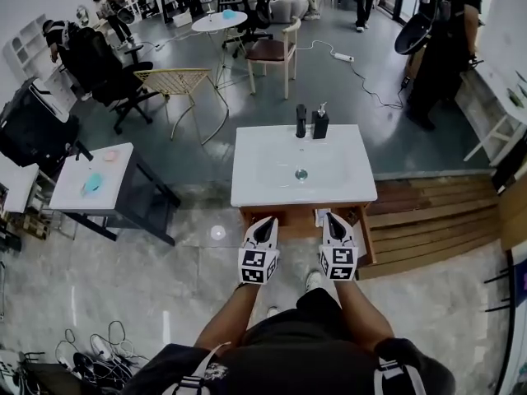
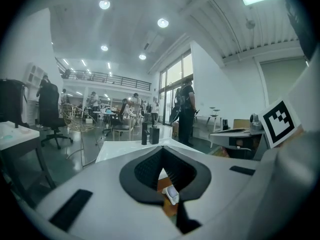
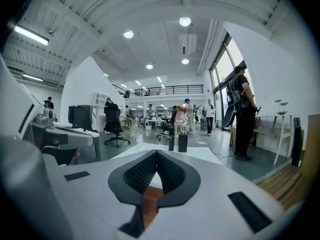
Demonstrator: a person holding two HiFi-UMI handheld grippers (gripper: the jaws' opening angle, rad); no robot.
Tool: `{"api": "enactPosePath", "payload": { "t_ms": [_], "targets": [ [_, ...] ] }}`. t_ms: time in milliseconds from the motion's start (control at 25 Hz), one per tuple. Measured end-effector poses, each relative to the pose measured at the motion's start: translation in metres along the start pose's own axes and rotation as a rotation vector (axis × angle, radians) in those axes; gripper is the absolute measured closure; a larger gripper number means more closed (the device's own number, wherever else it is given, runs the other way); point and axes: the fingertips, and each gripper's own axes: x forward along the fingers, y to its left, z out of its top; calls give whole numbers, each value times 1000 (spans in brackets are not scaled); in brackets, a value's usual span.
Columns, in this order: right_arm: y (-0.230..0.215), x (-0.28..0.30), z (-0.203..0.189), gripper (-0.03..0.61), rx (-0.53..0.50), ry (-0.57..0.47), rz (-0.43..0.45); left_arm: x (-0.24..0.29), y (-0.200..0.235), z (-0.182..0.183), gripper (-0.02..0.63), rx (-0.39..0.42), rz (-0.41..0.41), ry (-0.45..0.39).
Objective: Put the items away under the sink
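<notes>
A white sink [image 1: 255, 179] on a wooden cabinet [image 1: 367, 235] stands right in front of me, with a black faucet [image 1: 300, 122] and a black soap dispenser [image 1: 320, 123] at its back edge. My left gripper [image 1: 265, 221] [image 2: 161, 154] and right gripper [image 1: 331, 218] [image 3: 156, 156] hover side by side at the sink's front edge, both shut with nothing in them. Through the left jaws I see brown wood and a small white knob-like thing [image 2: 171, 194]. A teal item [image 1: 92, 183] and a pink item [image 1: 110, 155] lie on a white side table [image 1: 70, 200] to the left.
A raised wooden platform [image 1: 428, 220] adjoins the cabinet on the right. A wire chair [image 1: 177, 85] and a wooden chair [image 1: 276, 52] stand behind the sink. A person [image 1: 445, 48] stands at back right. Cables [image 1: 99, 352] lie on the floor at my left.
</notes>
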Motion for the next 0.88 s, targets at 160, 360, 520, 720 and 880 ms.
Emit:
{"api": "enactPosePath", "payload": {
  "t_ms": [160, 360, 520, 720, 880],
  "targets": [
    [-7, 40, 4, 555, 53, -9, 18, 30, 20, 7, 615, 11, 8, -6],
    [-33, 101, 18, 555, 63, -15, 36, 83, 54, 22, 615, -18, 50, 2],
    [-60, 153, 28, 555, 37, -14, 42, 130, 72, 29, 615, -9, 67, 15],
    [-93, 214, 32, 555, 36, 1, 58, 186, 83, 30, 615, -3, 79, 33],
    [-107, 256, 29, 554, 70, 23, 95, 227, 95, 28, 615, 9, 89, 55]
  ]
}}
